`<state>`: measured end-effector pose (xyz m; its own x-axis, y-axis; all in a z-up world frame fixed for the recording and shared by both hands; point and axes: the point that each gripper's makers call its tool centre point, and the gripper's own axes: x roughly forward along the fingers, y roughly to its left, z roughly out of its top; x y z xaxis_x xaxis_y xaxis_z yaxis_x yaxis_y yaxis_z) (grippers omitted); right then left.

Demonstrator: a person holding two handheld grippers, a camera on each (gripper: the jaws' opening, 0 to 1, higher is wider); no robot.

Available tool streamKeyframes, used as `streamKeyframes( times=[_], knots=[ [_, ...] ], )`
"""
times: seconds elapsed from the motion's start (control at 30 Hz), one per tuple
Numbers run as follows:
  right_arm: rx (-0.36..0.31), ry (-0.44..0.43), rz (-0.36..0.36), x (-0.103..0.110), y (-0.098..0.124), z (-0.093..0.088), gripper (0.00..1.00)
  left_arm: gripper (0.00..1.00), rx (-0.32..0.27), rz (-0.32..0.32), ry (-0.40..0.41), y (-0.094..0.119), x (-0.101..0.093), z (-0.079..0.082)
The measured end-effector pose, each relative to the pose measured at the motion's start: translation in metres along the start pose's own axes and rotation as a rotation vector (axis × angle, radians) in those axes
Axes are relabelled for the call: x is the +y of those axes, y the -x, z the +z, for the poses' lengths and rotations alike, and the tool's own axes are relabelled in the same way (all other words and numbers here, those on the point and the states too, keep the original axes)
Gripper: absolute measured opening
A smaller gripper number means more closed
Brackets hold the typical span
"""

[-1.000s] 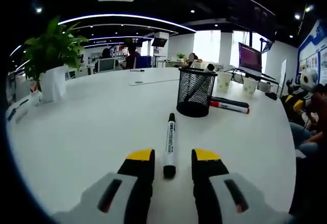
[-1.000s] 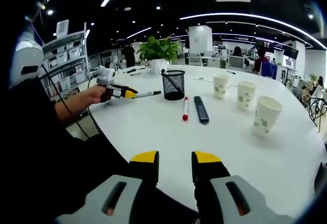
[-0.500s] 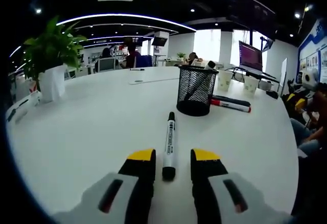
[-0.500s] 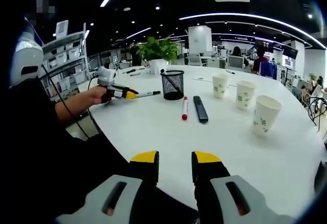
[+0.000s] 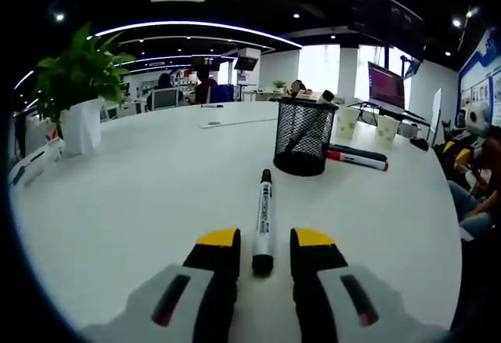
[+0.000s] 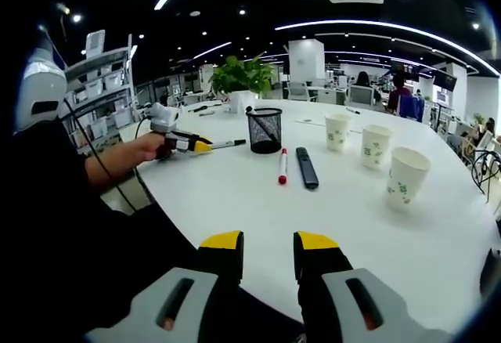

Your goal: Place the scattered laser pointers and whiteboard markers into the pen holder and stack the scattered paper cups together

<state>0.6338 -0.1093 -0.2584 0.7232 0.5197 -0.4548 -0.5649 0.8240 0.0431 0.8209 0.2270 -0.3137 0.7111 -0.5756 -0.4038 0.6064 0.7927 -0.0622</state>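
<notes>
In the left gripper view, the left gripper [image 5: 263, 243] has its yellow-tipped jaws closed in on the rear end of a black whiteboard marker [image 5: 264, 219], which points forward over the white table [image 5: 141, 186] toward the black mesh pen holder [image 5: 303, 138]; the right gripper view shows that same marker [image 6: 227, 144] carried above the tabletop, gripped at its back end by the left gripper [image 6: 200, 146]. The pen holder stands upright and already has a dark pen leaning inside it, with a pale-tipped one poking over its rim. Just beside the holder lie a red-capped marker [image 5: 357, 160] and a black laser pointer [image 5: 356, 152], side by side on the table. From the right gripper view these are the red marker [image 6: 282, 166] and the dark pointer [image 6: 307, 167], near the holder [image 6: 265, 130]. Three paper cups [image 6: 376, 146] stand upright and apart from one another further along the table, unstacked. A potted plant [image 5: 81, 84] sits well away from the holder. The right gripper [image 6: 268, 250] hangs at the table's near edge with its jaws parted, grasping nothing
</notes>
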Motion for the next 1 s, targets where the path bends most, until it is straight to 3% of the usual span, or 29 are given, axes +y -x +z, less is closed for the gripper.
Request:
streamKeyframes(
  times=[1.0],
  knots=[
    [0.004, -0.001, 0.007, 0.0017, -0.0023, -0.0023, 0.28, 0.23, -0.005, 0.029, -0.054, -0.0002, -0.0021, -0.0026]
  ],
)
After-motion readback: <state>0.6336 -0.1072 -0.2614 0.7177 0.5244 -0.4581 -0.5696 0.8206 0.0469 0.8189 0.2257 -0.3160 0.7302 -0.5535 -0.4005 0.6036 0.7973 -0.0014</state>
